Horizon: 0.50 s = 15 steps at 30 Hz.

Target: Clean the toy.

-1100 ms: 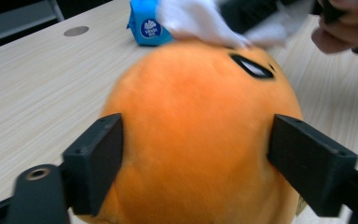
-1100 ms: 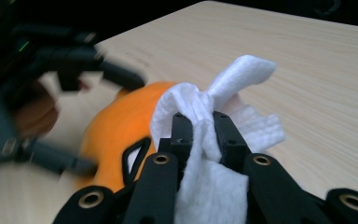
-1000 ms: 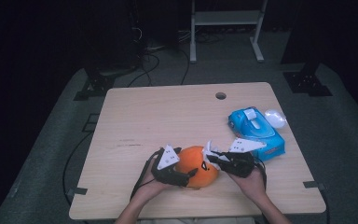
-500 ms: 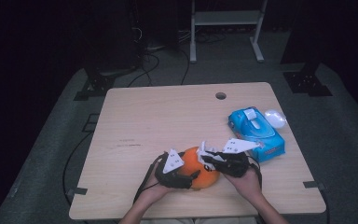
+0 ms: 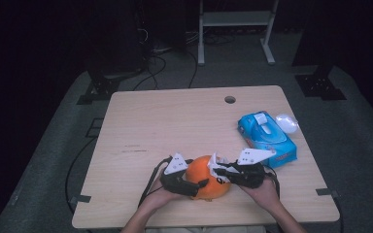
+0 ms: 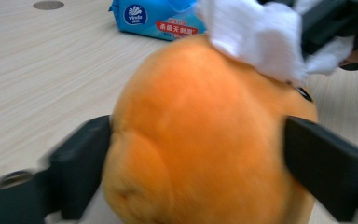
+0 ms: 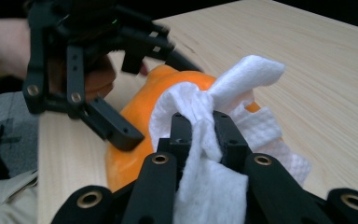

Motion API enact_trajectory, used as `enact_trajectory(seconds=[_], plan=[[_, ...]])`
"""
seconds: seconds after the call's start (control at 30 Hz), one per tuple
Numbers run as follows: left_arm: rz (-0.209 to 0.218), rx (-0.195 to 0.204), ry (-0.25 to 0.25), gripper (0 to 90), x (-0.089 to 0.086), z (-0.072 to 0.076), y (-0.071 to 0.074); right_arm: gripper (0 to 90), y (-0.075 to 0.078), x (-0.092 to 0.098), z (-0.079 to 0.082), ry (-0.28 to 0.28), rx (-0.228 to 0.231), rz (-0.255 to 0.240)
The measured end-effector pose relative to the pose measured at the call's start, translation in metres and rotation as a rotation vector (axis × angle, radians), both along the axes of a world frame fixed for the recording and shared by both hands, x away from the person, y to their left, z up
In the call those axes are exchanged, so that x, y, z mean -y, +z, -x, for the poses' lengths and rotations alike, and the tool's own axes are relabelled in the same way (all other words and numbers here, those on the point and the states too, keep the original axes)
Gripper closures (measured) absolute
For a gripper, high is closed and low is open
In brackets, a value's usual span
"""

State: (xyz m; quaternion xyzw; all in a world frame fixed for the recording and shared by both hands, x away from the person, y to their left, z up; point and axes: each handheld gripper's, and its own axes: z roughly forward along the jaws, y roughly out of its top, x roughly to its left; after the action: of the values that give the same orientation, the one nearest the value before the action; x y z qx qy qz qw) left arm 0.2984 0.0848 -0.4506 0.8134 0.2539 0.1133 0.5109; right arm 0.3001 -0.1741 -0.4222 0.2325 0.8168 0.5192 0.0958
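Since a second earlier, our left gripper (image 5: 201,183) had been closing its fingers (image 6: 81,154) around the orange plush toy (image 5: 206,175), which sat between them at the worktop's (image 5: 175,126) near edge. Our right gripper (image 7: 200,123), clamped on a white wipe (image 7: 214,107), pressed it onto the toy's top from the right. Farther right lay the blue wipes pack (image 5: 267,138).

From my seat I can read one thing: the blue pack of wipes (image 6: 156,18) carries a round white fan logo with the word "Vinda" under it; beside that a red band holds white Chinese characters (too small for me to make out); the pack's top (image 5: 267,133) shows no legible print from above.
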Motion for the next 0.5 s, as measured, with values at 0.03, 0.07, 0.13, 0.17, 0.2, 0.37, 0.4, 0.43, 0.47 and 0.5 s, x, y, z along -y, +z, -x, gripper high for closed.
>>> enact_trajectory(seconds=[0.03, 0.07, 0.13, 0.17, 0.2, 0.37, 0.4, 0.43, 0.47, 0.5], plan=[[-0.018, 0.022, 0.012, 24.2, 0.001, 0.002, 0.002, 78.9, 0.0, 0.0, 0.0, 0.0, 0.0, 0.0], [-0.037, 0.066, 0.03, 36.0, 0.002, 0.003, 0.005, 78.9, 0.002, 0.001, -0.005, -0.032, -0.015, -0.019], [-0.054, 0.155, 0.064, 37.9, 0.006, 0.008, 0.01, 78.8, 0.004, 0.002, -0.006, -0.048, -0.019, -0.029], [-0.067, 0.206, 0.086, 38.4, 0.008, 0.01, 0.012, 78.7, 0.006, 0.001, -0.007, -0.058, -0.01, -0.041], [-0.078, 0.255, 0.105, 38.4, 0.01, 0.011, 0.013, 78.6, 0.008, 0.0, -0.007, -0.062, -0.005, -0.047], [-0.093, 0.268, 0.115, 36.7, 0.009, 0.012, 0.01, 79.2, 0.001, 0.004, -0.016, -0.135, -0.031, -0.055], [-0.097, 0.266, 0.11, 36.4, 0.009, 0.013, 0.009, 79.2, -0.003, 0.008, -0.019, -0.155, -0.054, -0.063], [-0.104, 0.264, 0.106, 35.4, 0.009, 0.014, 0.01, 79.1, -0.01, 0.017, -0.025, -0.204, -0.078, -0.051], [-0.105, 0.262, 0.099, 35.4, 0.009, 0.016, 0.01, 79.1, -0.01, 0.017, -0.025, -0.204, -0.078, -0.051], [-0.101, 0.258, 0.092, 34.8, 0.009, 0.017, 0.009, 79.0, -0.011, 0.02, -0.026, -0.222, -0.093, -0.057]])
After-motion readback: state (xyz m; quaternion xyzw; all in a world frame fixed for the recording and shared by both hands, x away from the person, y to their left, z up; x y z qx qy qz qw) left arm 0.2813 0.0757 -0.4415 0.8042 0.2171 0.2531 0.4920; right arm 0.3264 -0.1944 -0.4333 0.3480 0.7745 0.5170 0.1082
